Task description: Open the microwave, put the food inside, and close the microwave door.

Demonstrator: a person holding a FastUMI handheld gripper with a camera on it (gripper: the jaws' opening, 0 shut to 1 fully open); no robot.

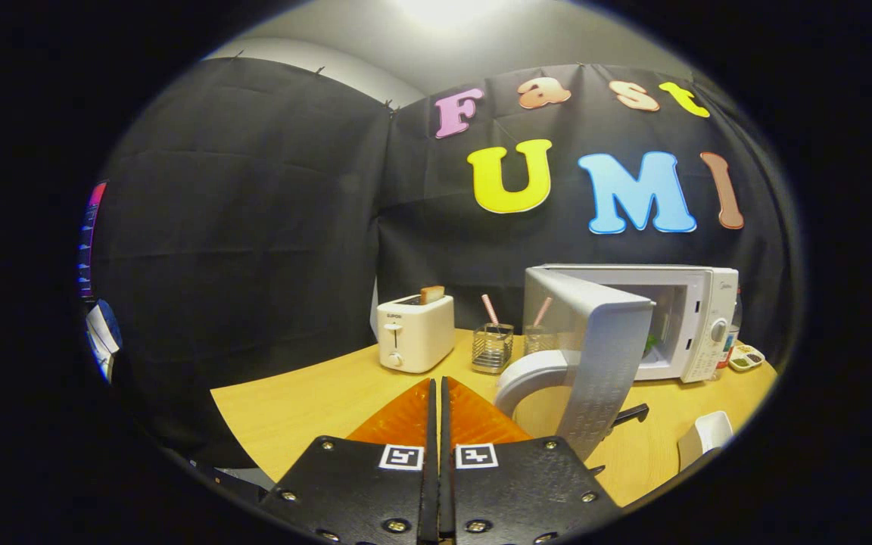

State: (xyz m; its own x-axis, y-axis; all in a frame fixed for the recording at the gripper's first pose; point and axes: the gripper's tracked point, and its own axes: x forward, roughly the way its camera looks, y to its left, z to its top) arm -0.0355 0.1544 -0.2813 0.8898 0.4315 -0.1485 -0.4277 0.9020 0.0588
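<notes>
Swinging out toward the gripper [436, 393] — closed, holding nothing — the microwave [697, 318] door [595, 356] stands upright, ajar.

A staged kitchen corner inside a recording booth: black cloth [254, 227] hangs as the walls behind a wooden desk [315, 401]. The desk carries kitchen appliances, a white toaster [415, 333] with a slice in its slot and a white microwave [678, 318] with its door [602, 356] swung open, plus two glass cups with straws [493, 344].
</notes>
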